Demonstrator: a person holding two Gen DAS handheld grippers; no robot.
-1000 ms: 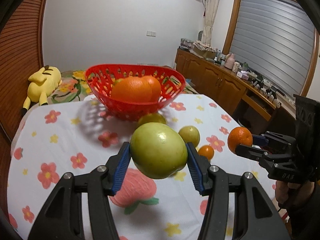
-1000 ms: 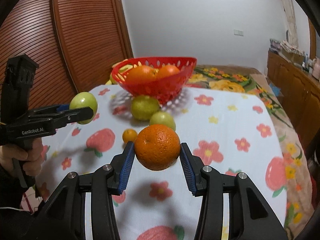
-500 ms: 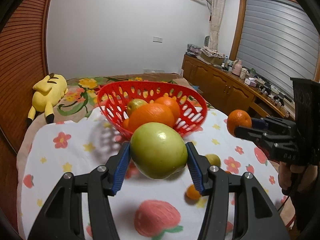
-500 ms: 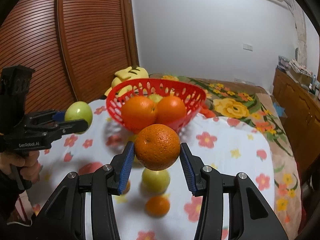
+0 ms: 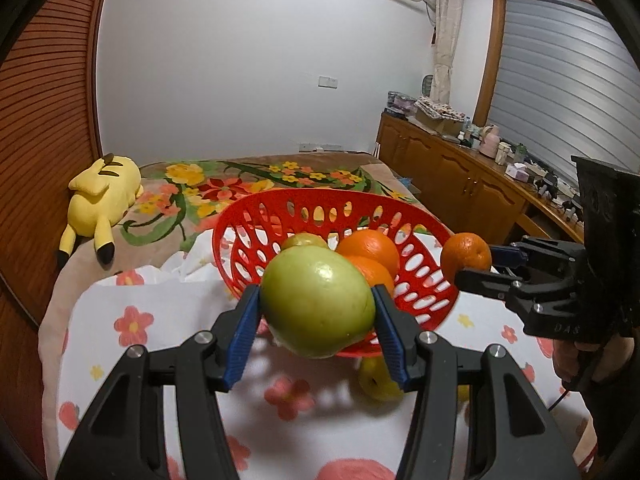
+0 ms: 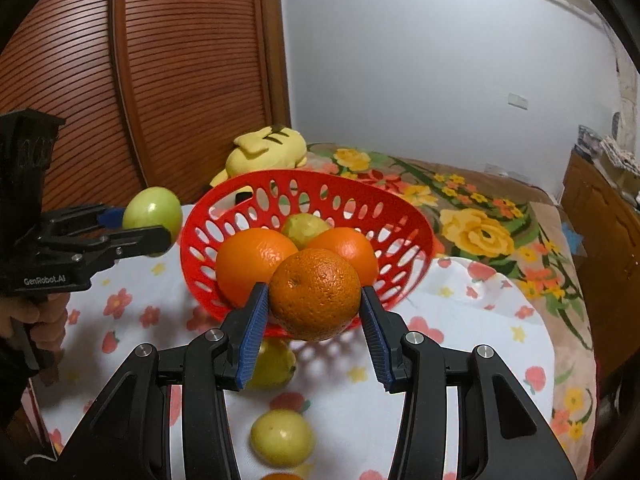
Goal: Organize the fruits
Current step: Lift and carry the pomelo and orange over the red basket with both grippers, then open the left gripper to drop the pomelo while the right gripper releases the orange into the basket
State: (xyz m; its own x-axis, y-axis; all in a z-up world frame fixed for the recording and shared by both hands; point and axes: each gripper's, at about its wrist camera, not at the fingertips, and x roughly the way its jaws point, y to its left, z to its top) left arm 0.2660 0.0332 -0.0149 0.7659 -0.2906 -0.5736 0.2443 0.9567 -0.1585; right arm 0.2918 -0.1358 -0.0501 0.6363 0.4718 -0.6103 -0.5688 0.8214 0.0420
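— Moved in on the red basket since a second ago, both grippers, fruit raised level with its rim.

— Left gripper?

— Clamped on the green apple, just before the basket's near wall.

— Right gripper?

— Gripping the orange, also at the near wall. Two oranges and a green fruit inside the basket; two yellow-green fruits on the cloth before it.

White lettering "GenRobot.AI" stands on the side of the black plastic left hand-held gripper. Raised letters on the black right hand-held gripper look like "DAS", hard to read.
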